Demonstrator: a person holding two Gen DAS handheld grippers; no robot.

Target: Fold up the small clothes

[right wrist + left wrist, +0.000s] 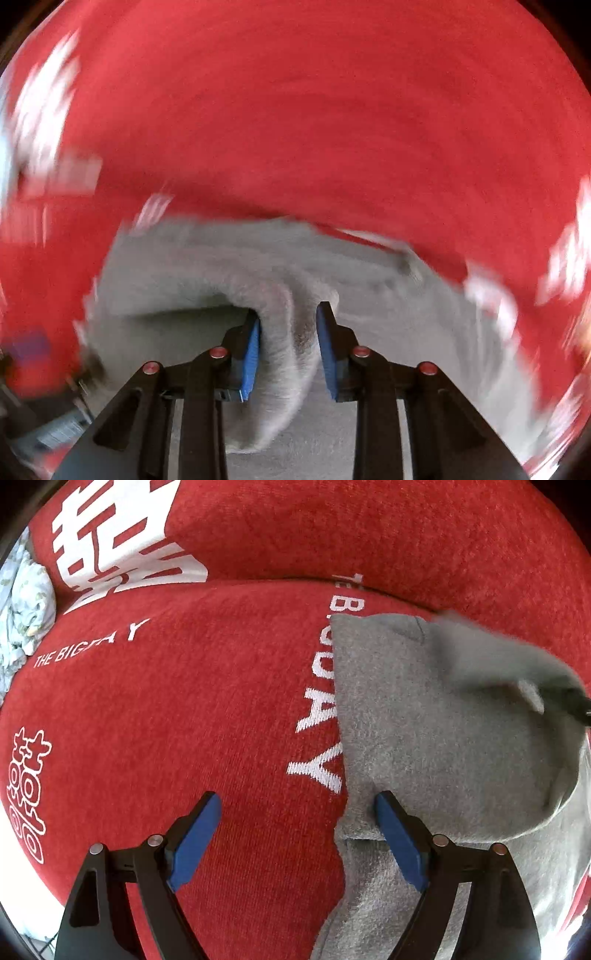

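Blue pads (397, 840) of the left gripper (297, 834) stand wide apart with nothing between them; the right-hand pad rests at the edge of a grey garment (436, 746), the other over bare red cloth (207, 716). That red cloth covers the whole surface and carries white lettering reading "THE BIG DAY" (319, 734). A pale floral fabric (26, 605) bunches at its far left edge. In the blurred right wrist view, the right gripper (288, 347) has a raised ridge of the grey garment (280, 332) between its narrowed jaws: the left pad touches the fold, while a dark gap shows beside the right pad (327, 354), so a firm clamp cannot be told.
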